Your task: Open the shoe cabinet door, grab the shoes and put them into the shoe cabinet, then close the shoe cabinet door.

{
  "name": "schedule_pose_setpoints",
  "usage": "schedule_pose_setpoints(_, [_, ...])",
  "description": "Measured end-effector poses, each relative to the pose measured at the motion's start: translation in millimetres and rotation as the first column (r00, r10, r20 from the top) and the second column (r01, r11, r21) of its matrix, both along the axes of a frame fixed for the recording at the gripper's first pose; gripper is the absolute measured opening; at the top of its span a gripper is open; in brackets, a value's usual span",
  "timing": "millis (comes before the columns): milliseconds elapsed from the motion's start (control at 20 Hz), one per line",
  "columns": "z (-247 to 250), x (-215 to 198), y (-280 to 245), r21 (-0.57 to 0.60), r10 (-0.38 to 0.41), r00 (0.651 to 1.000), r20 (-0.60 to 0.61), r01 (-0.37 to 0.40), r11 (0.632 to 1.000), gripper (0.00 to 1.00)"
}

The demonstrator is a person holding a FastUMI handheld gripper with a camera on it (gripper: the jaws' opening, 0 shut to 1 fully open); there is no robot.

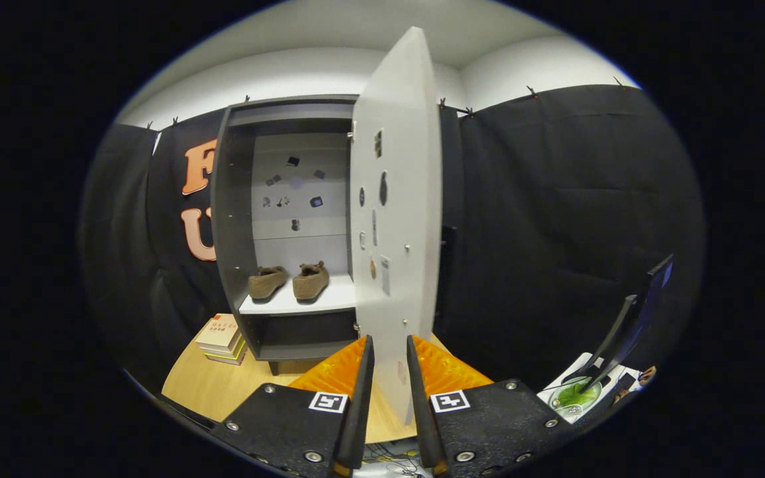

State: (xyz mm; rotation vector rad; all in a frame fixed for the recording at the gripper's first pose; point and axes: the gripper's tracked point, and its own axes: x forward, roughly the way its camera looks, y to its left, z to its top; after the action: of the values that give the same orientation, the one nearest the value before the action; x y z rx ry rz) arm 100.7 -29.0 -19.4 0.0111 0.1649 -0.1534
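Note:
The dark grey shoe cabinet (230, 219) stands on a wooden table with its white door (396, 199) swung wide open, edge-on toward me. A pair of brown shoes (289, 281) sits side by side on the white shelf (329, 300) inside, toes facing out. My gripper (390, 372) holds the door's lower free edge. The panel runs down between the two fingers, and both fingers press on it.
A stack of books (222, 338) lies on the wooden table (223, 388) left of the cabinet's foot. To the right, a dark screen on a stand (635, 318) and a green round dish (575, 395) sit on a white surface. Black cloth walls surround the booth.

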Motion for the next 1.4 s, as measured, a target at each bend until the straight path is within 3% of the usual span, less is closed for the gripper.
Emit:
schedule_pose_setpoints(300, [-17.3, 24.3, -50.9, 0.024, 0.062, 0.998, -0.012, -0.062, 0.998, 0.37])
schedule_pose_setpoints(650, [-34.1, 69.6, -59.1, 0.08, 0.219, 0.976, 0.008, -0.219, 0.972, 0.46])
schedule_pose_setpoints(800, [-35.0, 83.2, -61.2, 0.082, 0.25, 0.968, 0.011, -0.25, 0.965, 0.49])
schedule_pose_setpoints(1200, [-36.9, 87.0, -41.5, 0.044, 0.316, 0.948, 0.03, -0.317, 0.948, 0.51])
schedule_pose_setpoints(1400, [-41.3, 86.5, -10.1, 0.084, 0.393, 0.918, 0.058, -0.397, 0.914, 0.51])
